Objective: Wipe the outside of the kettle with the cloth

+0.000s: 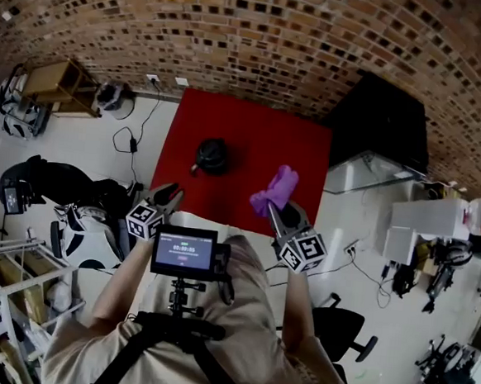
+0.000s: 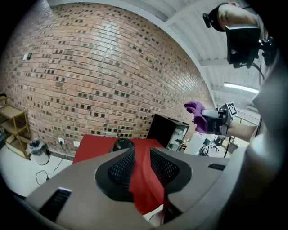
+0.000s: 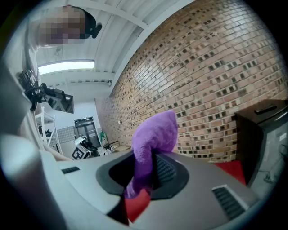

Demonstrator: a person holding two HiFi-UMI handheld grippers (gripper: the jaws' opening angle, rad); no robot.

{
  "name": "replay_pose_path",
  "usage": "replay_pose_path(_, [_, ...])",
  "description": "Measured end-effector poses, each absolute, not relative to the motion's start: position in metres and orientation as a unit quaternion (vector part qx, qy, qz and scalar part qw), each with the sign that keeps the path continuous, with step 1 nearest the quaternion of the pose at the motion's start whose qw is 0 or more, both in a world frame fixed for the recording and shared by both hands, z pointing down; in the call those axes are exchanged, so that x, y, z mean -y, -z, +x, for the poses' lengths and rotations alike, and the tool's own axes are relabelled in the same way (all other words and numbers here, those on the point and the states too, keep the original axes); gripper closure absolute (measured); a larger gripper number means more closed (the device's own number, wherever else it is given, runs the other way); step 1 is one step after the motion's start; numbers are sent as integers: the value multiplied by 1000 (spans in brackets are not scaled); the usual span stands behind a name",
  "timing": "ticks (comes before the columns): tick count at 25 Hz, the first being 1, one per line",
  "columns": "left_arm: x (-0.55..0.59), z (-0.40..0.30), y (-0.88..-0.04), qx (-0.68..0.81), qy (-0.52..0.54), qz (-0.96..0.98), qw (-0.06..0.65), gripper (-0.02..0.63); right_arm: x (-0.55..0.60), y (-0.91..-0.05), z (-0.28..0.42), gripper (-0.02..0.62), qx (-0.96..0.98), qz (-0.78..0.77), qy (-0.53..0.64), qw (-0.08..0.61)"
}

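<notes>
Red tabletop carries a rounded black kettle. Your right gripper is clamped on a fuzzy purple cloth; your left gripper stands slightly parted, empty.

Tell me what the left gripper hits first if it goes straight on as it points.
Probably the black kettle, which sits just above the left gripper's open fingers. Angled downward, it might touch the red table short of it; depth is unclear.
</notes>
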State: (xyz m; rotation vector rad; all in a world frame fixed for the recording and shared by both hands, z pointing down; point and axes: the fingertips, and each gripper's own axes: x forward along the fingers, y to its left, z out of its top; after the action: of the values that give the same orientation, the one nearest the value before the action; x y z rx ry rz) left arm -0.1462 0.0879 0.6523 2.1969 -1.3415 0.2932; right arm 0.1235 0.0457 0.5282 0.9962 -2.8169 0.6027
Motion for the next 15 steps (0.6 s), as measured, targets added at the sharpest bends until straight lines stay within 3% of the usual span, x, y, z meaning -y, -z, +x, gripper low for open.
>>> replay_pose_path(15, [-29,-154,-743,512,-215,765,327,391,20,-572,108,500,932,263,-231,91])
